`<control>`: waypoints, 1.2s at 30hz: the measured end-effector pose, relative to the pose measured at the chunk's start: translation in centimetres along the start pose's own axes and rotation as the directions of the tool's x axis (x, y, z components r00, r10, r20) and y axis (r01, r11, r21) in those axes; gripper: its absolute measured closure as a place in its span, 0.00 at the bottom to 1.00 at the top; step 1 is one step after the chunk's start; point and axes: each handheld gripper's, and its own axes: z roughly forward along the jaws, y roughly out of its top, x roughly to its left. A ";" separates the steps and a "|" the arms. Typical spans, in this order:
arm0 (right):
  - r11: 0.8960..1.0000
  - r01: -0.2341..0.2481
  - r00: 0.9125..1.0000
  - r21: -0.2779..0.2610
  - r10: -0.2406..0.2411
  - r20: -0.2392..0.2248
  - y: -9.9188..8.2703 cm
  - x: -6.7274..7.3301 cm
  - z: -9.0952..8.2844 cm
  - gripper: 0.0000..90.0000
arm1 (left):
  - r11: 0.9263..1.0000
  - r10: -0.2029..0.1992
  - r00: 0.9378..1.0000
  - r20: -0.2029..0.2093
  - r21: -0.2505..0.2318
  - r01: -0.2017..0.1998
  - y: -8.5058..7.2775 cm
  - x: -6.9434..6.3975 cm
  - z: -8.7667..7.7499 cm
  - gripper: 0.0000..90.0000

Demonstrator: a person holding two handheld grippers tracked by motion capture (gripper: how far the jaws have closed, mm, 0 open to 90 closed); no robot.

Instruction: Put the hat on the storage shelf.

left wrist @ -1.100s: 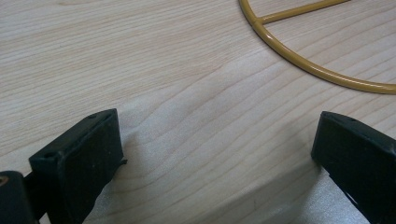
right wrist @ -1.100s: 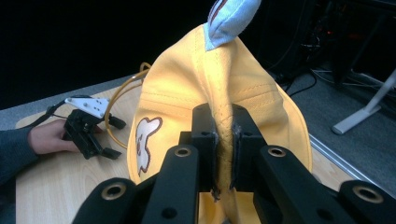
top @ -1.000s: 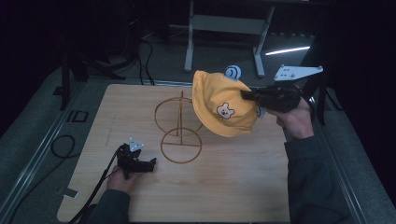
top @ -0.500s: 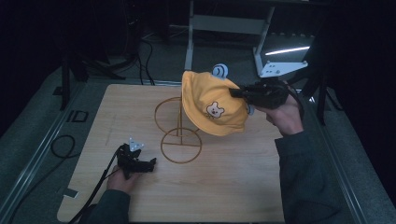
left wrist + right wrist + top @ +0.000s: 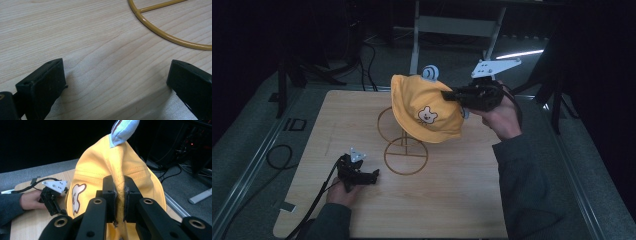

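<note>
Your worktop (image 5: 452,200) lies as it did a second ago, pale wood with dark floor around it. On it the gold wire stand (image 5: 404,150) has not shifted: its flat ring rests on the wood and its upright hoop rises behind; in the left gripper view a curve of that ring (image 5: 165,32) crosses the top right corner.

The yellow hat (image 5: 427,107) is what has changed. A second ago it hung off to the right of the stand; now you have carried it leftward across the high view, so it hangs in the air in front of the stand's upright, covering the right part of the hoop, its bear patch facing the camera. Whether it touches the wire you cannot tell from here. In the right gripper view the hat (image 5: 100,170) rises ahead of the jaws with its pale blue ear on top.

Your right gripper (image 5: 457,96) has travelled with it. Its jaws are clenched on a pinched fold of the hat's yellow fabric, the cloth squeezed between the two pads.

Your left gripper (image 5: 369,174) has stayed where it was, lying low on the worktop just left of the stand's ring. Its jaws stand released and wide apart, with bare wood between them and nothing grasped.
</note>
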 end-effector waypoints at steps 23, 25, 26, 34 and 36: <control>0.999 0.024 0.998 0.027 -0.022 -0.060 1.9 1.3 4.2 0.91 | 1.000 0.002 1.000 0.006 -0.004 -0.002 0.0 -0.1 0.0 0.02; 0.999 0.033 0.998 0.031 -0.031 -0.059 2.0 1.6 4.5 0.91 | 1.000 0.002 1.000 0.006 -0.004 -0.002 0.0 -0.1 0.0 0.02; 0.999 0.036 0.998 0.035 -0.034 -0.059 2.1 1.7 4.7 0.90 | 1.000 0.003 1.000 0.005 -0.003 -0.003 0.0 -0.1 0.0 0.02; 0.998 0.035 0.997 0.047 -0.032 -0.063 2.0 2.0 6.6 0.90 | 1.000 0.001 1.000 0.005 -0.005 -0.001 0.0 -0.1 0.0 0.02; 0.997 0.043 0.997 0.058 -0.040 -0.060 2.1 2.2 7.1 0.90 | 1.000 0.001 1.000 0.005 -0.004 -0.001 0.0 -0.1 0.0 0.02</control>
